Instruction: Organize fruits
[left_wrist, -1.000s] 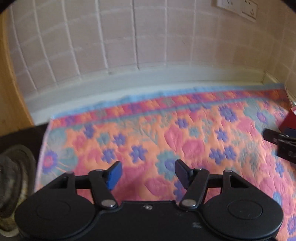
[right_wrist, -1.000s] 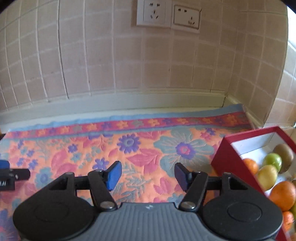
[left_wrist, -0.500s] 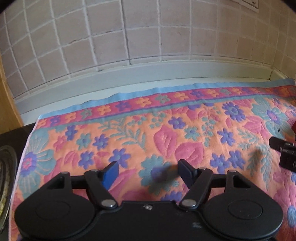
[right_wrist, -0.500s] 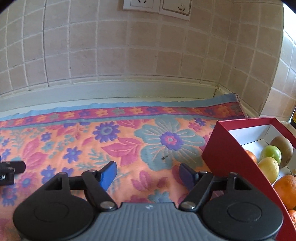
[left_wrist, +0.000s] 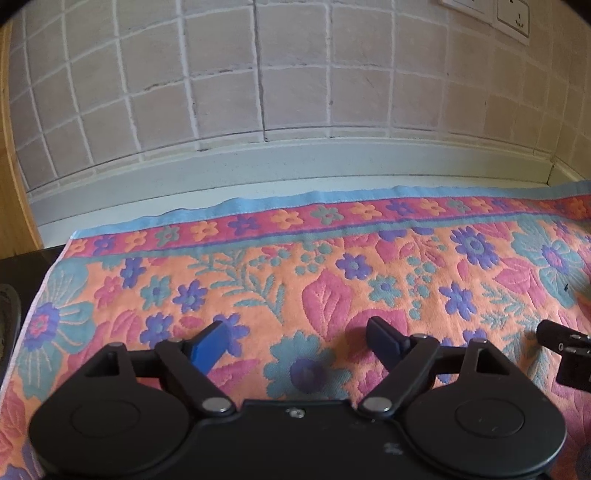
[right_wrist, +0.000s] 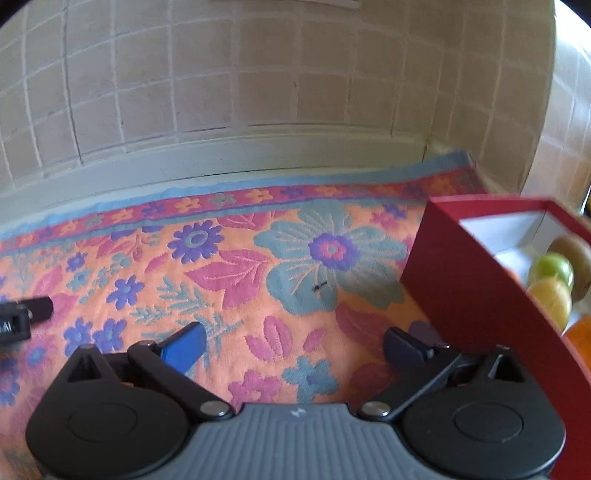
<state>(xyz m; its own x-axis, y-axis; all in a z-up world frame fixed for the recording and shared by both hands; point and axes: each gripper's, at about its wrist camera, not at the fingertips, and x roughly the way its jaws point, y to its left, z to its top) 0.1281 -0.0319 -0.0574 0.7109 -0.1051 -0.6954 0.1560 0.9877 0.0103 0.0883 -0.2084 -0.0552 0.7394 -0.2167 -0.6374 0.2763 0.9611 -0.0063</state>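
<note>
Here, low in each frame, left black two-finger gripper and right black two-finger gripper, jaws released and holding nothing, above floral orange woven cloth; at right edge, mixed round fruits inside red cardboard box

An orange floral cloth carries pink leaves, purple blossoms and teal flowers, edged by a pink flower band and a pale blue hem. Beige tiles with light grout line the wall. A dark red box with a white interior holds a green fruit, a yellow fruit, a brown fruit and an orange fruit. The black left gripper and right gripper wear blue pads.
</note>
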